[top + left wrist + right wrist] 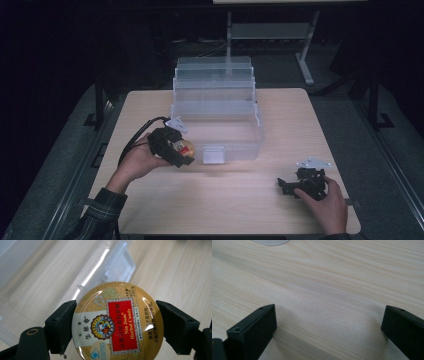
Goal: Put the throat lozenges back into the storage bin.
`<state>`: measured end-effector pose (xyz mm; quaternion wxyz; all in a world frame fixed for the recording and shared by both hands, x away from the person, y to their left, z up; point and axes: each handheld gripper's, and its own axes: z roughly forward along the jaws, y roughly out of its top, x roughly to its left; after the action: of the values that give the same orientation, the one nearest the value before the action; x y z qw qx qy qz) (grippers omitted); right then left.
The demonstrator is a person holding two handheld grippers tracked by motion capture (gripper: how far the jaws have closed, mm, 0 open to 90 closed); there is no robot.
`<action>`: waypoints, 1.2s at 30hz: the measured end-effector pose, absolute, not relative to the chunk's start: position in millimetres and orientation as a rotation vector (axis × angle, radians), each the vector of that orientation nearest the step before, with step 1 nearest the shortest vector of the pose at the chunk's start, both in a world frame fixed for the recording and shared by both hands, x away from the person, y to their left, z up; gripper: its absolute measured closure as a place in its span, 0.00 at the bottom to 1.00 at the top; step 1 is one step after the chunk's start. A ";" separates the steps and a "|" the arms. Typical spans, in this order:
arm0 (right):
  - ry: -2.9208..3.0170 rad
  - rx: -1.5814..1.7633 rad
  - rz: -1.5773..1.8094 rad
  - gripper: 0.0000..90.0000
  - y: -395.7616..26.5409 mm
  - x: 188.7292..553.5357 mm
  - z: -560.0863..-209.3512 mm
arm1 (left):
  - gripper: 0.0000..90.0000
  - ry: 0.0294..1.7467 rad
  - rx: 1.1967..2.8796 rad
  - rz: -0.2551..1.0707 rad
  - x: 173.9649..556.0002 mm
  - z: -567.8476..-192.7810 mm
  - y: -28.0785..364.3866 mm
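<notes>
You work at a pale wooden table (280,115) on grey floor (350,120); behind it stands a metal-legged desk frame (270,32) in darkness

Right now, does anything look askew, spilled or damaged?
Nothing stands out. The candy tin sits squarely between the left gripper fingers, beside the open clear box. The right gripper rests open over bare table.
</notes>
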<state>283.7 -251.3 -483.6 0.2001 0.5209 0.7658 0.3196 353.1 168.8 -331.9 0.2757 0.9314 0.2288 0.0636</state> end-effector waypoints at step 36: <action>2.141 1.457 0.893 0.00 -251.3 283.8 -483.6 | 0.22 0.792 2.476 0.259 415.1 -329.8 182.0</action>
<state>283.8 -251.3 -483.6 0.1995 0.5212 0.7659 0.3193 415.1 182.0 -329.8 0.2617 0.9147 0.2926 0.0956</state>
